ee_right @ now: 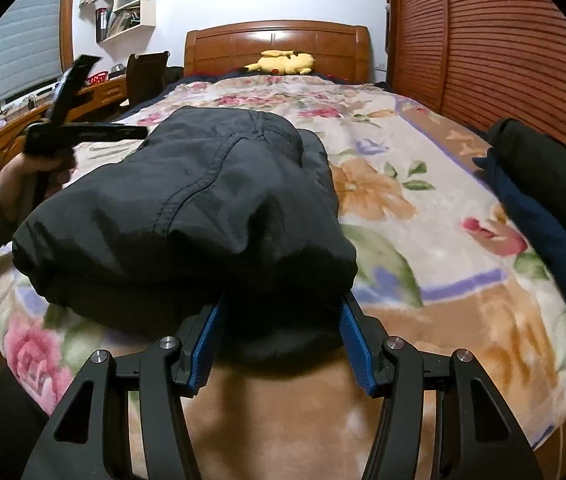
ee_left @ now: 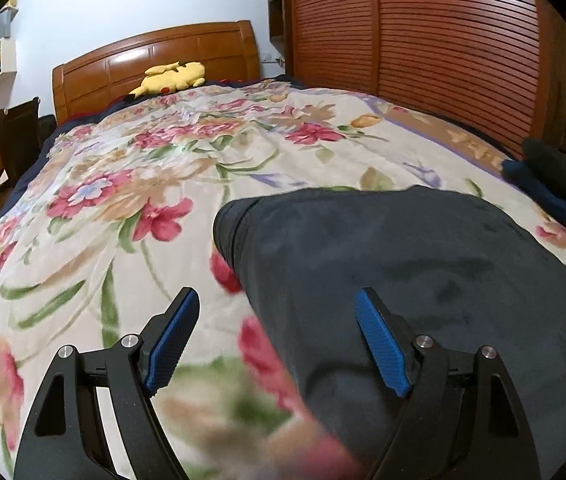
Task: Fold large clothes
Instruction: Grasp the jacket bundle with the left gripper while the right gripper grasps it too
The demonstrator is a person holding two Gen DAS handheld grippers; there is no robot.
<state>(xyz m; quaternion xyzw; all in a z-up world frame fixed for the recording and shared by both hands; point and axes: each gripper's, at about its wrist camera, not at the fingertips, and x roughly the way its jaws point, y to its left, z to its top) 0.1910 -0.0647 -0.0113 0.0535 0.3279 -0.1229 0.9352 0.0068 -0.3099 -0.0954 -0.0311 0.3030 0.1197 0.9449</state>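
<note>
The right hand-held gripper (ee_right: 281, 312) sits half open around the black jacket (ee_right: 187, 216); left hand-held gripper (ee_left: 277, 322) wide open, empty; pinch the near edge firmly

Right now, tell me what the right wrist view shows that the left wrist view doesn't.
Right wrist only: the left hand-held gripper raised open in a hand, wall shelves, and the right hand-held gripper straddling the black jacket.
Left wrist only: the jacket's fleecy side.
Both: floral blanket, yellow plush toy, headboard.

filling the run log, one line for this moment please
garment: black jacket bunched on floral blanket | left gripper: open, empty | right gripper: at jacket hem
</note>
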